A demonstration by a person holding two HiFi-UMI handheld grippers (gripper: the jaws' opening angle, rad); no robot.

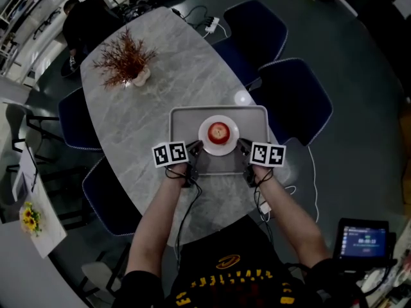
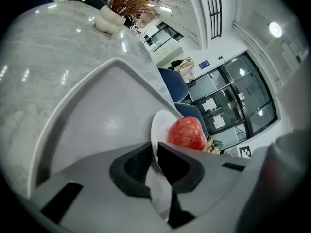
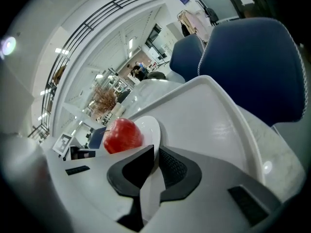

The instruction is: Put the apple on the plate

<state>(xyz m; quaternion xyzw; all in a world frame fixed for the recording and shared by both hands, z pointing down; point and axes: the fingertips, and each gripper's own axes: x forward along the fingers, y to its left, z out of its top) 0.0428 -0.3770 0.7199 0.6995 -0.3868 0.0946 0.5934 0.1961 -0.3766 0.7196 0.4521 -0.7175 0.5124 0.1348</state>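
Already on its white plate, a red apple sits at the middle of a grey tray near the front edge of an oval marble table. Round about: a dried reddish plant in a white vase stands well apart at the table's far end, and a white power strip lies at the far rim with its cable trailing off. Dark blue chairs crowd both long sides of the table. A lit tablet shows at the person's right, and a bunch of yellow flowers lies on a pale surface at the left.

The tray's raised rim rings the plate on all sides, and both tools reach in over its near edge, one from each side. The left gripper has its dark jaws pinched on the plate's left rim — the thin white edge runs straight between the pads. The right gripper is clamped the same way on the opposite rim.

The apple lies just beyond each pair of jaws, close to them but not touching, and midway between the two tools. Whether the plate rests on the tray or hangs just clear of it, the views do not settle.
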